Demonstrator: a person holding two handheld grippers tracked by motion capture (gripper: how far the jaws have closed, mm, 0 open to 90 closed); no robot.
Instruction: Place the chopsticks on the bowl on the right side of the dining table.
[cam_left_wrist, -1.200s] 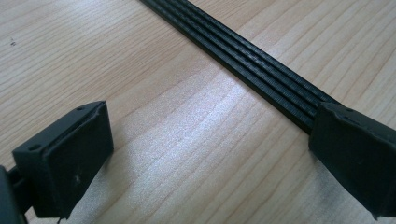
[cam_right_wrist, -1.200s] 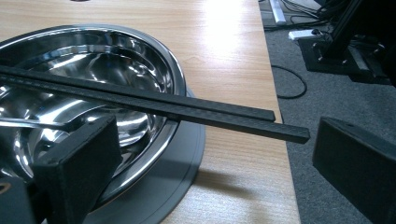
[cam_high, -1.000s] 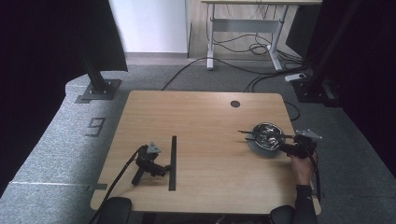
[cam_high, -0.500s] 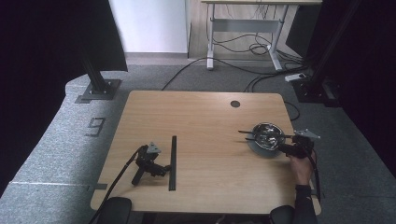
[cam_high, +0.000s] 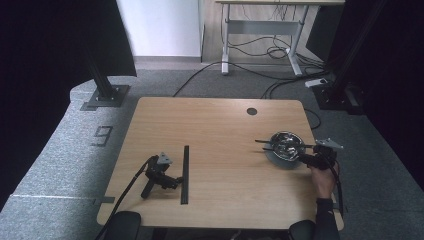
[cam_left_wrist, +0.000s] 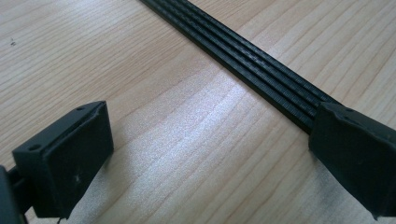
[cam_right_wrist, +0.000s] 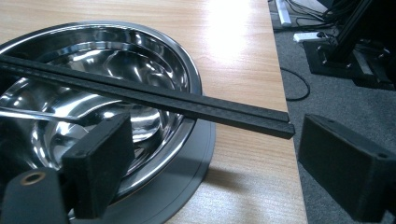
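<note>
A shiny steel bowl (cam_high: 286, 144) stands on a grey disc (cam_high: 278, 162) near the table's right edge. A black rod (cam_right_wrist: 187, 105) lies across the bowl's rim, and a thin metal piece (cam_right_wrist: 37, 114) rests inside the bowl (cam_right_wrist: 116, 60). A hand holds my right gripper (cam_high: 303, 158) just right of the bowl. Its jaws have just been closing and still stand open. The rod's near end points into the gap, untouched by the pads (cam_right_wrist: 100, 163). My left gripper (cam_high: 171, 179) lies on the table, open, beside a long black ribbed strip (cam_left_wrist: 243, 60).
The wooden table (cam_high: 220, 125) has a round cable hole (cam_high: 251, 111) at the back right. The table edge and grey carpet lie close to the right of the bowl. A cable trails from the left gripper off the front edge.
</note>
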